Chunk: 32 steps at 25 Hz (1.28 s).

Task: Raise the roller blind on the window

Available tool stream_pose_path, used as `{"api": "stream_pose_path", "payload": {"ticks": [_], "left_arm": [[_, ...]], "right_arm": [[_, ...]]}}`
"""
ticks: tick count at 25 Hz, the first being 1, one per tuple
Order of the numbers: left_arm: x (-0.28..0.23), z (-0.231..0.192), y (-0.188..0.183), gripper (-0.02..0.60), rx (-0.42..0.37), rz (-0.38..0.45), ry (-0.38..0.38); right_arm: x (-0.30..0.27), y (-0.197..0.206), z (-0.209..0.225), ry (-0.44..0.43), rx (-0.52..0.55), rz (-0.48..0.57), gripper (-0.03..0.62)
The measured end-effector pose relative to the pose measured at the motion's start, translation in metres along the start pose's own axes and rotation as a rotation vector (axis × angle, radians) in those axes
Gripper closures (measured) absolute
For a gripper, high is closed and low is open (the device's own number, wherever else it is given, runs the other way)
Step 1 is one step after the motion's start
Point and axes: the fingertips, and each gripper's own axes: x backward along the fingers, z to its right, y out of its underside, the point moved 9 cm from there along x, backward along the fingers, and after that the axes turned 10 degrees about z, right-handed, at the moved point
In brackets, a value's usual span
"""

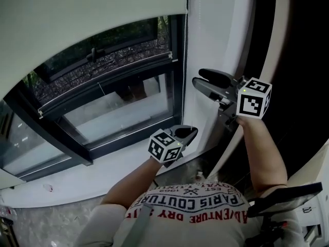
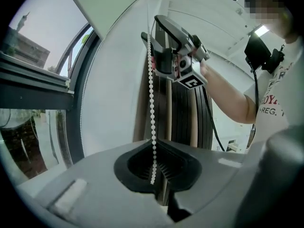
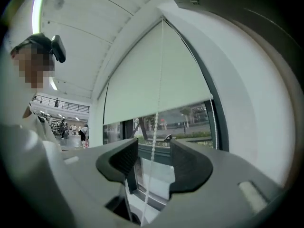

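While the roller blind [image 1: 77, 14] hangs over the upper part of the window [image 1: 123, 107], its hem leaving the lower glass bare, a person works the bead chain [image 2: 152, 108] at the frame's right side with two hand-held grippers. The left gripper [image 2: 159, 177], the lower of the pair, has its jaws pressed together on the chain, which runs straight up from the pads. The right gripper [image 3: 152, 158], held higher beside the white wall [image 1: 211, 35], stands spread wide. The chain hangs through the gap between its jaws, apparently clear of both pads.

The chain looks light, thin and limp, so it should go slack and swing whenever a grip lets go. Its small round beads ought to give ridged pads something to catch, though a loose pinch could let them slip through. The blind's fabric is likely light too, with most of the drag coming from the roller mechanism above, which is out of view.

The sensible hold is square across the strand, high up, with the beads seated between the pads and the draw kept along the chain's own line. Which strand of the loop raises the blind cannot be told here. No container appears in any view.
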Motion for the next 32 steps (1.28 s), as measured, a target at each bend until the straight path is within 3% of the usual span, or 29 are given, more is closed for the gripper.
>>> {"api": "stream_pose_path", "payload": {"ticks": [2, 6, 16, 24, 29, 32], "left_arm": [[0.001, 0.002, 0.0, 0.577, -0.002, -0.005, 0.005], [0.004, 0.004, 0.001, 0.577, -0.005, -0.003, 0.012], [0.004, -0.005, 0.001, 0.569, -0.04, 0.005, -0.015], [-0.002, -0.015, 0.004, 0.543, 0.006, 0.018, -0.065], [-0.007, -0.017, 0.001, 0.545, 0.007, 0.022, -0.067], [-0.005, -0.022, -0.015, 0.543, -0.018, 0.066, -0.062]], "right_arm": [[-0.011, -0.012, -0.001, 0.006, 0.028, 0.003, 0.421], [-0.018, -0.023, -0.005, 0.019, 0.04, 0.006, 0.57], [-0.012, -0.021, -0.003, 0.045, 0.069, 0.029, 0.576], [0.002, -0.017, 0.003, 0.118, 0.229, 0.041, 0.577], [0.005, -0.017, 0.003, 0.132, 0.242, 0.036, 0.579], [0.007, -0.017, 0.007, 0.13, 0.22, 0.029, 0.579]]}}
